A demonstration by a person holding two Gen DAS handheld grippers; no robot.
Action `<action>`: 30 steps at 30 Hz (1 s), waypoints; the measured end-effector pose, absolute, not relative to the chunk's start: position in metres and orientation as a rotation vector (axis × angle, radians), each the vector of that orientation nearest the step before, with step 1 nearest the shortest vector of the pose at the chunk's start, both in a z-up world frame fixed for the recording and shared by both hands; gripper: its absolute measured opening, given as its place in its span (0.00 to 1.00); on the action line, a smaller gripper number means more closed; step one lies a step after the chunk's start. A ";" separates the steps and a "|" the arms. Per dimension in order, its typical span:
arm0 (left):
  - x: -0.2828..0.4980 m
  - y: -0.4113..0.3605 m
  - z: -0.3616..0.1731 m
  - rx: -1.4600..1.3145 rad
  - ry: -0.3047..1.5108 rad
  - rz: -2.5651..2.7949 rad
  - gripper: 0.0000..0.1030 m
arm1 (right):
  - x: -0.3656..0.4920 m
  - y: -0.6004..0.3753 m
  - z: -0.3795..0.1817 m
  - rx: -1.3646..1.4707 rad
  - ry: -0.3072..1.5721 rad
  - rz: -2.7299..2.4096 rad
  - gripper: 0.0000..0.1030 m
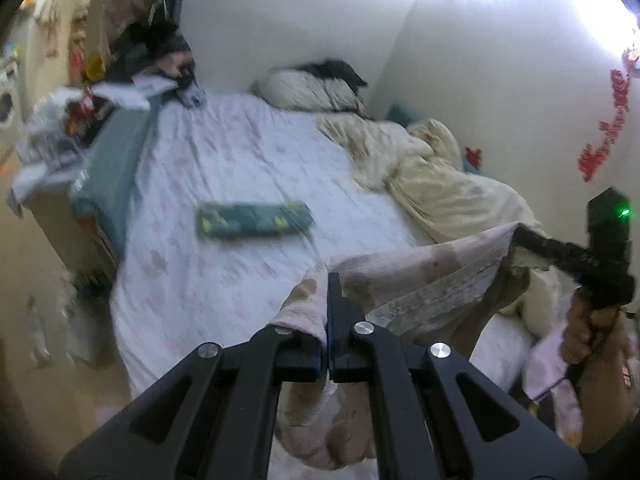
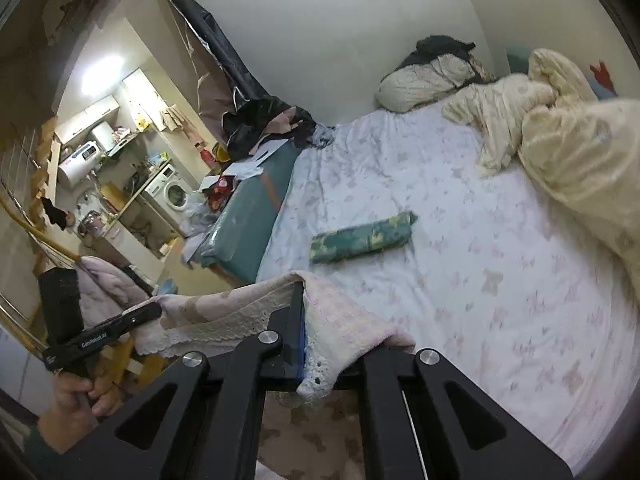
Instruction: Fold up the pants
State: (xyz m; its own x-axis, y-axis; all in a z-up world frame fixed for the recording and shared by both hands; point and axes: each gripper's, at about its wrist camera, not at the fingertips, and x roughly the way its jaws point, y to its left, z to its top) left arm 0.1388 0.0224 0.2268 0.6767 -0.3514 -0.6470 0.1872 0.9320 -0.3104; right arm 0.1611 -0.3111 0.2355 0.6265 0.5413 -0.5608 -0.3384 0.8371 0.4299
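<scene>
Pinching pink pants (image 1: 420, 280) between left gripper (image 1: 329, 280) and right gripper (image 2: 301, 292), stretched above bed (image 1: 224, 160)

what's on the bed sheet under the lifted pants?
Past the held pale pink patterned pants, a folded green patterned cloth lies on the white floral bed sheet. Directly beneath the pants, the fabric and both claws hide the sheet.

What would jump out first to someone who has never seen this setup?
Two black grippers, left gripper and right gripper, each pinch an edge of pale pink pants, stretched between them above the near end of the bed. Mid-mattress lies a green folded bundle, with a crumpled cream quilt along the wall side.
</scene>
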 end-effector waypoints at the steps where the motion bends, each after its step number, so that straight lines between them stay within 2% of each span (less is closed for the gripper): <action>1: 0.145 0.027 0.230 -0.244 0.762 -0.293 0.00 | 0.168 -0.308 0.241 0.300 0.715 0.519 0.03; 7: 0.138 0.030 0.257 -0.193 0.656 -0.267 0.00 | 0.164 -0.291 0.275 0.244 0.618 0.561 0.03; 11: 0.132 0.033 0.235 -0.196 0.698 -0.274 0.00 | 0.151 -0.296 0.252 0.254 0.656 0.576 0.03; 15: 0.110 0.031 0.185 -0.193 0.800 -0.287 0.00 | 0.123 -0.303 0.181 0.282 0.807 0.565 0.03; 24: 0.045 0.017 -0.008 -0.221 1.229 -0.191 0.00 | 0.051 -0.314 -0.040 0.364 1.243 0.510 0.03; 26: 0.027 0.014 -0.032 -0.236 1.298 -0.187 0.00 | 0.039 -0.317 -0.060 0.379 1.284 0.505 0.03; 30: -0.001 0.018 -0.046 -0.229 1.338 -0.198 0.00 | 0.022 -0.316 -0.078 0.368 1.399 0.514 0.04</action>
State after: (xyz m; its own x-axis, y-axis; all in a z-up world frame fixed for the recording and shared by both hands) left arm -0.0006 0.0176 -0.0457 0.2197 -0.2722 -0.9368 0.0109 0.9609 -0.2766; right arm 0.0220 -0.3158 -0.0782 0.0909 0.5451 -0.8334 -0.1239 0.8366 0.5337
